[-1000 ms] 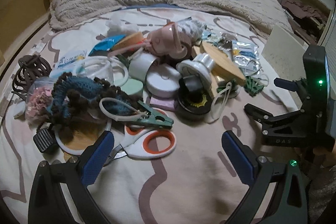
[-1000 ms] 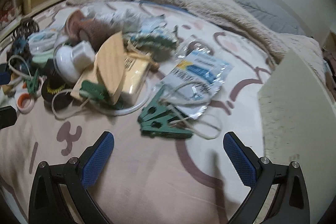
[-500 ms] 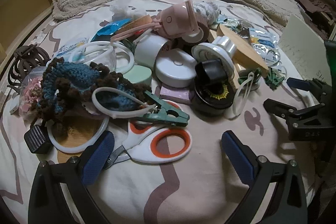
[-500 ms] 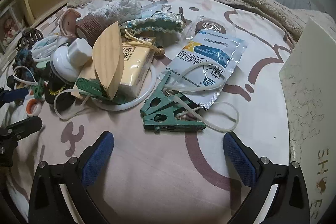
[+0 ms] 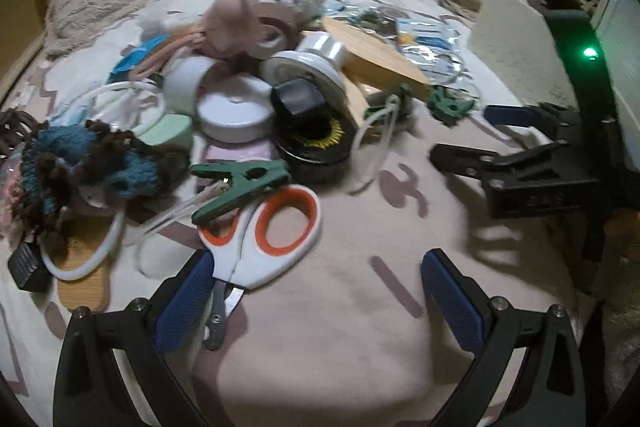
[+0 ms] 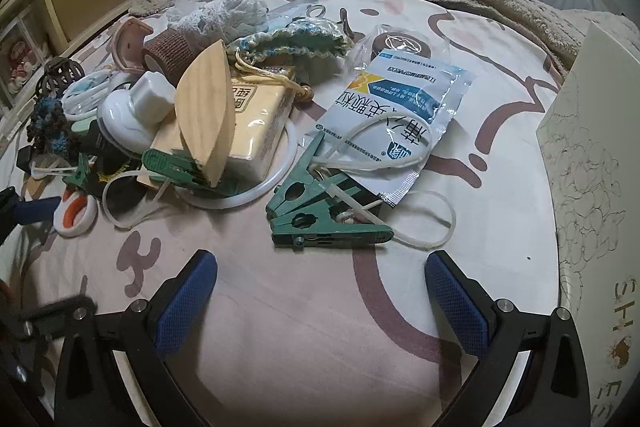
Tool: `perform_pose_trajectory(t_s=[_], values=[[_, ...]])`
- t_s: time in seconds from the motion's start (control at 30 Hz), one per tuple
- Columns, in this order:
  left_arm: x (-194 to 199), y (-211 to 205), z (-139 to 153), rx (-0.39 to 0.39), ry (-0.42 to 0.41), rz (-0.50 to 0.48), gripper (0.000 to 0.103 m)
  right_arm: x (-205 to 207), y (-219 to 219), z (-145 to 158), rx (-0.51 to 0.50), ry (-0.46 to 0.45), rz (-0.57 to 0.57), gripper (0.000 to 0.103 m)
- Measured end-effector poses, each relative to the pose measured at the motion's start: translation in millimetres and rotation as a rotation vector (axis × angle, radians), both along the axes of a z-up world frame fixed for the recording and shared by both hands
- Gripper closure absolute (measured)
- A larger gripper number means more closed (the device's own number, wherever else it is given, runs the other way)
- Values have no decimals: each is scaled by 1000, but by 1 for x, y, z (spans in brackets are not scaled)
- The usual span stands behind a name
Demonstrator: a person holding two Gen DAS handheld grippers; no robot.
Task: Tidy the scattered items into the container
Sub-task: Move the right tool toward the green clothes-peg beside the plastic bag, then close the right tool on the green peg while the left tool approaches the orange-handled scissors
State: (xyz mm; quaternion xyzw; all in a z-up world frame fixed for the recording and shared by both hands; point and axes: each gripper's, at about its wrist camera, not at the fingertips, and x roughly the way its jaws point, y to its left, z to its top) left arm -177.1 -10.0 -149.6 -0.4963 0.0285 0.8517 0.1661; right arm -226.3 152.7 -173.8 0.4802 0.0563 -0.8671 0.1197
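Glossy plastic scissors handles, matt green plastic clips, smooth pale wood piece, shiny foil-plastic sachet, soft printed cloth bedsheet.

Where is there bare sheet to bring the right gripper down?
Free: the sheet between the right gripper, the green clips and the white box. Also free: between the scissors and the left gripper. Crowded: the pile around the wooden piece and the sachet.

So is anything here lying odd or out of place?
Yes: the whole pile sits loose on the bedsheet, not in the box. A wooden board stands tilted on edge against a tissue pack, and scissors lie under a green clip.
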Motion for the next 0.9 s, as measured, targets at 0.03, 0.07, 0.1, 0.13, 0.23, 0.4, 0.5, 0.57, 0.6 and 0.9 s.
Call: perform_pose_trajectory(t_s=[0.03, 0.07, 0.1, 0.13, 0.23, 0.4, 0.5, 0.57, 0.6, 0.9], values=[[0, -1, 1, 23, -11, -8, 0, 0, 0, 0, 0, 1, 0, 0], [0, -1, 2, 41, -20, -14, 0, 0, 0, 0, 0, 1, 1, 0], [0, -2, 3, 65, -32, -21, 0, -1, 0, 0, 0, 2, 1, 0], [0, -3, 4, 88, -42, -24, 0, -1, 0, 0, 0, 2, 1, 0], [-4, -9, 6, 135, -53, 10, 0, -2, 0, 0, 1, 3, 1, 0], [-13, -22, 7, 204, -36, 153, 2, -2, 0, 2, -17, 5, -3, 0], [-15, -28, 7, 213, -17, 200, 10, -3, 3, 6, -49, 11, 3, 0], [-15, -31, 6, 212, -6, 223, 14, -4, 7, 8, -74, 17, -6, 0], [-16, -31, 5, 209, -2, 230, 17, -3, 9, 9, -79, 24, -16, 0], [-15, -23, 0, 143, 26, 258, 20, -4, 15, 16, -72, 66, -55, 23]])
